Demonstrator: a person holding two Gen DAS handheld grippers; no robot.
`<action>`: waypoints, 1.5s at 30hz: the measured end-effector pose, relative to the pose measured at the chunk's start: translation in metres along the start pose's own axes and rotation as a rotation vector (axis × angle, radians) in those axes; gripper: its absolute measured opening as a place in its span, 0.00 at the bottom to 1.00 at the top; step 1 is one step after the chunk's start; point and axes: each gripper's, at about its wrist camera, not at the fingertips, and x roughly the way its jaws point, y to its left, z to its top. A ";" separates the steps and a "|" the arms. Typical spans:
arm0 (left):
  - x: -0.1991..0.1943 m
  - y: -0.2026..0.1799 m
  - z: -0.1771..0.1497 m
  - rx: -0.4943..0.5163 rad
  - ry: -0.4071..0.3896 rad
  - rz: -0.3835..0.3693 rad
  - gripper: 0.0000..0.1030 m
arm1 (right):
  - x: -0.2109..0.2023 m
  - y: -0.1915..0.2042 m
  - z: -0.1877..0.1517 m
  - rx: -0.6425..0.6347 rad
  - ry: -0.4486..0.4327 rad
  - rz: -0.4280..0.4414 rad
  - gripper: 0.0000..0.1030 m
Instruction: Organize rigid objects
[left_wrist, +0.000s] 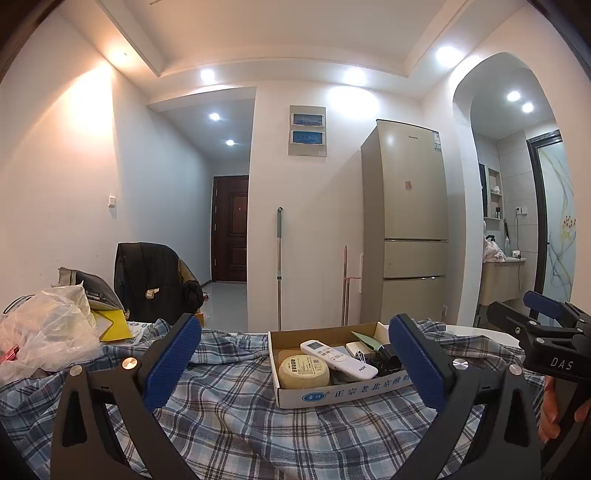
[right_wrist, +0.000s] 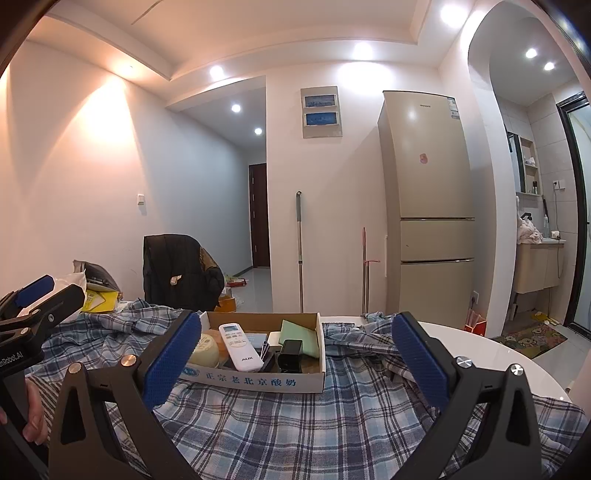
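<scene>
A shallow cardboard box (left_wrist: 332, 393) (right_wrist: 258, 380) sits on a blue plaid cloth. It holds a white remote (left_wrist: 338, 360) (right_wrist: 239, 347), a round yellow tin (left_wrist: 303, 371) (right_wrist: 205, 350), a green card (right_wrist: 299, 336), a black block (right_wrist: 290, 354) and small white items. My left gripper (left_wrist: 295, 365) is open and empty, just in front of the box. My right gripper (right_wrist: 295, 362) is open and empty, also facing the box from close by. Each gripper shows at the edge of the other's view.
The plaid cloth (left_wrist: 240, 424) covers a white round table (right_wrist: 480, 347). A plastic bag (left_wrist: 44, 339) and yellow packet (left_wrist: 112, 325) lie at the left. A black chair (right_wrist: 177, 277) stands behind. A fridge (right_wrist: 428, 203), mop handles and a hallway lie beyond.
</scene>
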 end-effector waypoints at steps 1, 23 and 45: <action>0.000 0.000 0.000 0.000 0.000 0.000 1.00 | 0.000 0.000 0.000 -0.001 0.000 0.000 1.00; 0.000 -0.002 -0.002 0.007 -0.013 -0.001 1.00 | -0.001 -0.002 0.001 0.005 0.006 0.001 1.00; -0.002 -0.004 -0.002 0.011 -0.019 0.000 1.00 | 0.001 -0.005 0.001 0.000 0.011 0.004 1.00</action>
